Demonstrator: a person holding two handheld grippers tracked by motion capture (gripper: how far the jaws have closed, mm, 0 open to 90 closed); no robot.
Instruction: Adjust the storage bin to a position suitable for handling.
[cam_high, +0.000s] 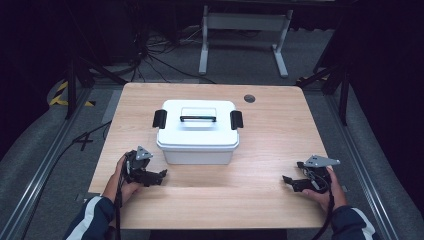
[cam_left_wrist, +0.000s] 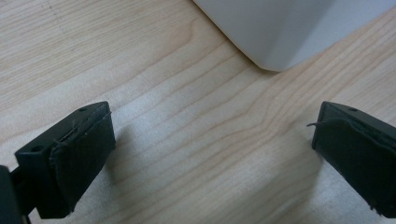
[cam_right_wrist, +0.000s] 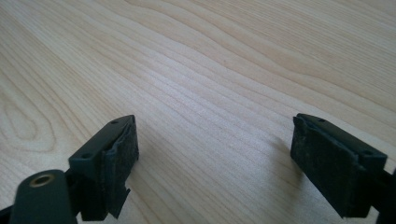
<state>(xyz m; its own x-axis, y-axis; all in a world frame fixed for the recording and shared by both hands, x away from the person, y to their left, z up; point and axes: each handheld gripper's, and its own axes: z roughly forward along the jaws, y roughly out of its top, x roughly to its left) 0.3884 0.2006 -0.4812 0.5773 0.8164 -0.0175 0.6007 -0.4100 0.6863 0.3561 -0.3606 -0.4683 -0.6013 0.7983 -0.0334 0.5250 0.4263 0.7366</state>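
A white lidded storage box stands in the middle of the wooden table. It has a black handle on top and a black latch on each short side. My left gripper rests on the table near the box's front left corner, open and empty. In the left gripper view the box's rounded corner shows just beyond the wide-apart jaws. My right gripper lies at the table's front right, open, with only bare wood between its jaws.
A round dark cable grommet sits near the table's back edge. A white metal stand and loose cables lie on the grey floor behind the table. Dark rails run along both sides.
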